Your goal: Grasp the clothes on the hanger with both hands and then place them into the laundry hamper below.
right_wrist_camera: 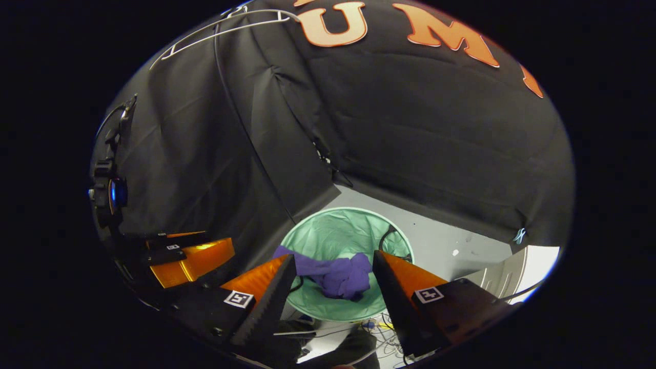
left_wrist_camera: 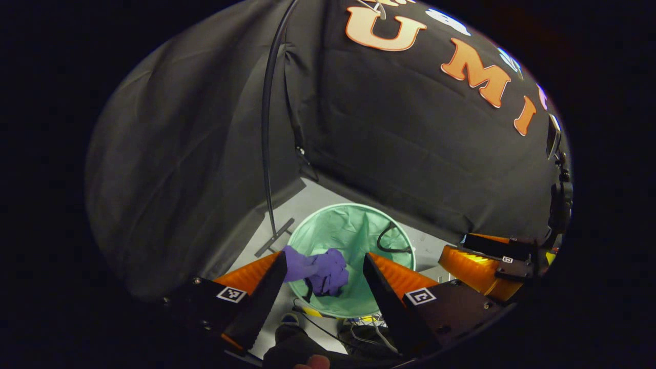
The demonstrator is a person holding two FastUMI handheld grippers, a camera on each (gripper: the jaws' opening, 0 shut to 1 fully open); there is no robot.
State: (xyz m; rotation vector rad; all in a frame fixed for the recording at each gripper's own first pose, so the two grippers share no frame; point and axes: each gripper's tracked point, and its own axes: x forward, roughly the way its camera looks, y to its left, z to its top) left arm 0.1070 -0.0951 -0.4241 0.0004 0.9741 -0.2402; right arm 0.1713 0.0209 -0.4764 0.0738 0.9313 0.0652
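Note:
A round mint-green hamper stands on the pale floor below both grippers. A purple garment lies crumpled inside it, one part draped over the near left rim. My left gripper hangs above the hamper, open, nothing between its fingers. My right gripper is likewise open and empty above the hamper. The right gripper's body appears at the right of the left gripper view; the left gripper's body appears at the left of the right gripper view. A bare white hanger hangs at top left.
Black cloth walls close in the corner behind the hamper. A thin black pole rises from a floor bracket left of the hamper. Cables lie on the floor near the hamper's front. A white panel stands at right.

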